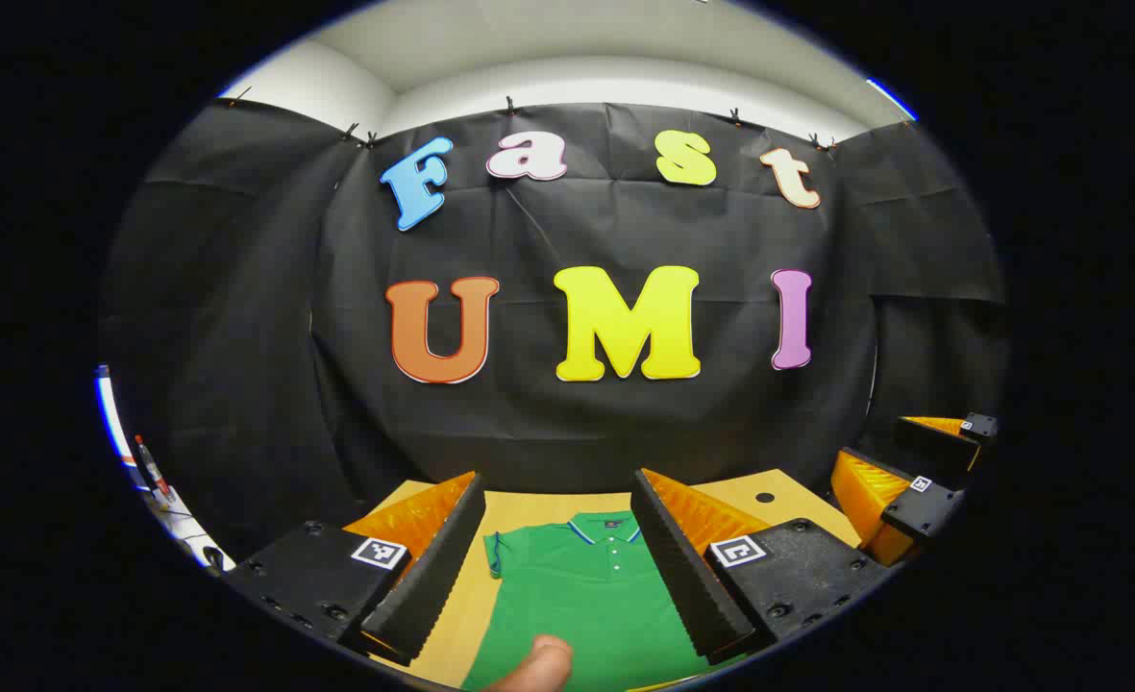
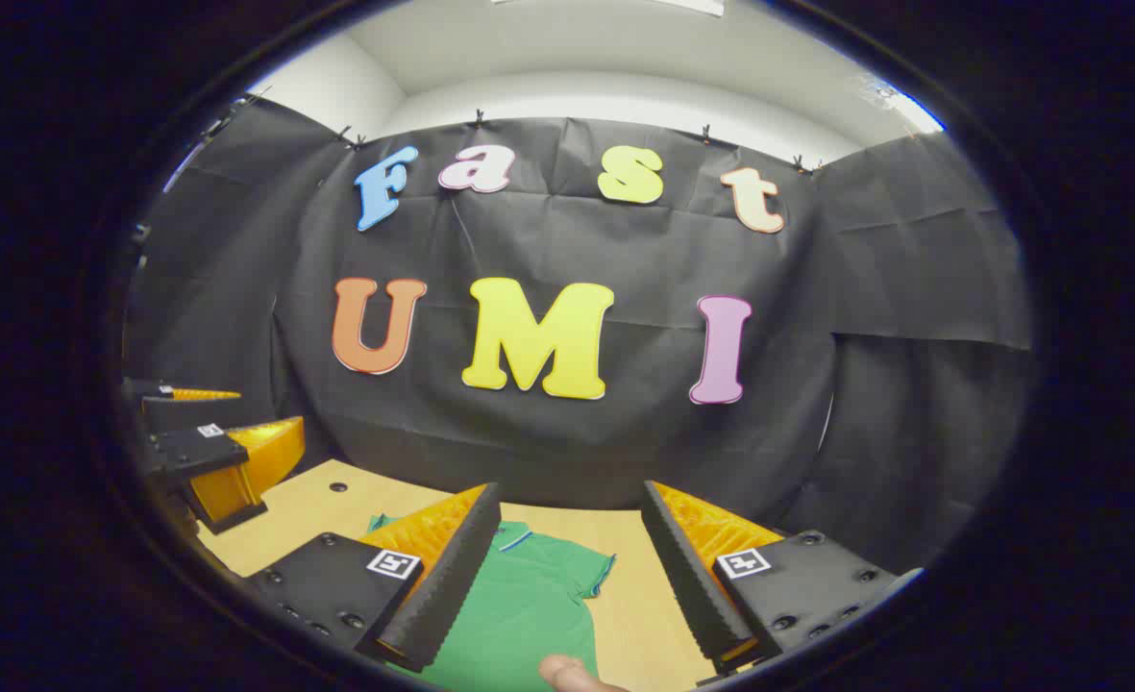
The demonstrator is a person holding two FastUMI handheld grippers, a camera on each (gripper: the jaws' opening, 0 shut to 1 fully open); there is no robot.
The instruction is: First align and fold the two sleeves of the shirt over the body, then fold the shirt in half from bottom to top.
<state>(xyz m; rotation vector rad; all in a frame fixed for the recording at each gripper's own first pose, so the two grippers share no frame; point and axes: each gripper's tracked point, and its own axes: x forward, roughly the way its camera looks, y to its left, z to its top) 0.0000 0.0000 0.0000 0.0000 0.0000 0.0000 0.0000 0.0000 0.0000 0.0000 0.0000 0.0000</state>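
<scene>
Both grippers hover spread, empty, above the shirt at 6 o'clock; a careless pinch could bunch its sleeve.

The left gripper, fingers apart, hangs above the green shirt lying flat on the wooden table.
</scene>
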